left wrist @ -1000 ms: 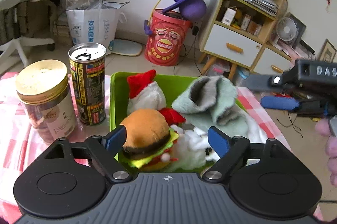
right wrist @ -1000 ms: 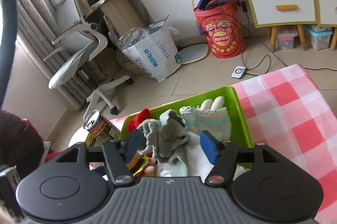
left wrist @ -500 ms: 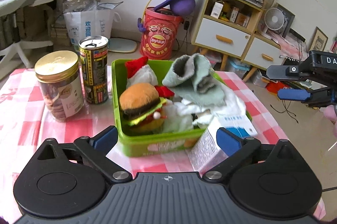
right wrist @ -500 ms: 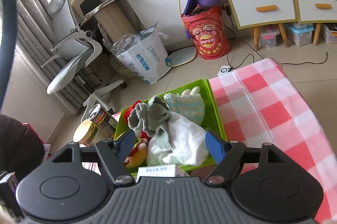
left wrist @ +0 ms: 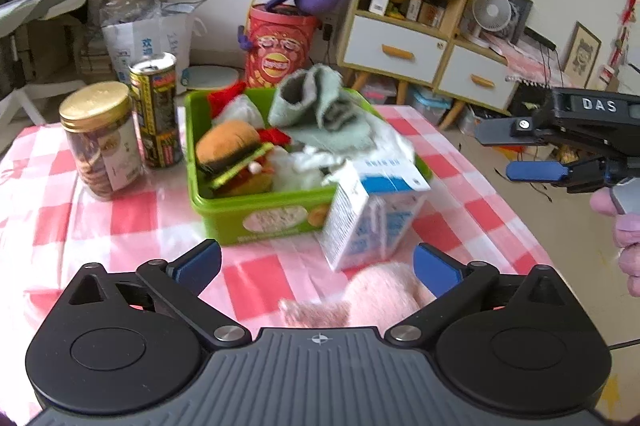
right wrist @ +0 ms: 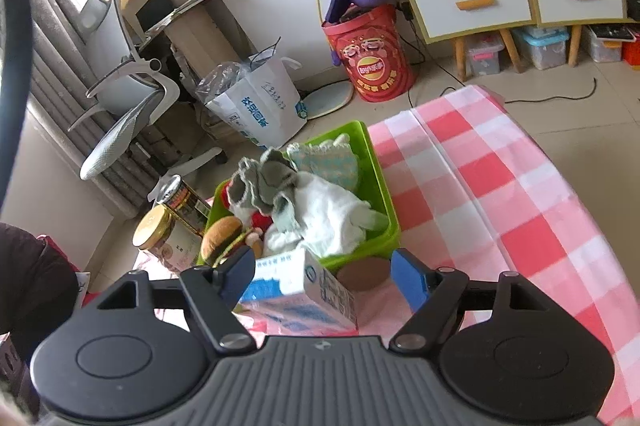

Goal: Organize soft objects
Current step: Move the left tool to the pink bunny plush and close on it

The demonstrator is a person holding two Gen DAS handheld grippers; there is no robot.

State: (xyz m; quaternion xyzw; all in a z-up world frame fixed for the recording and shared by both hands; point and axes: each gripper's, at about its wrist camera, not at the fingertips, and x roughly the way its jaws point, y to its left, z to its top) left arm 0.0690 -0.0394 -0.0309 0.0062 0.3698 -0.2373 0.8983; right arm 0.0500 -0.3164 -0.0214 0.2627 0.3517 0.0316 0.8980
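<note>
A green bin (left wrist: 264,222) (right wrist: 384,202) on the checked tablecloth holds a plush burger (left wrist: 232,150) (right wrist: 222,232), a red and white plush, a grey-green cloth (left wrist: 316,106) (right wrist: 264,182) and a white cloth (right wrist: 328,214). A pink soft item (left wrist: 376,294) lies on the cloth in front of the bin, just ahead of my open, empty left gripper (left wrist: 316,264). My right gripper (right wrist: 323,274) is open and empty, above the milk carton (right wrist: 296,290); it also shows in the left wrist view (left wrist: 520,150) at right.
A blue and white milk carton (left wrist: 372,214) leans against the bin's front right corner. A gold-lidded jar (left wrist: 100,138) and a tall can (left wrist: 156,106) stand left of the bin. The table (right wrist: 500,194) edge lies to the right, with floor and shelves beyond.
Both grippers have pulled back and up from the bin, empty. The milk carton and the pink soft item have come into view in front of the bin.
</note>
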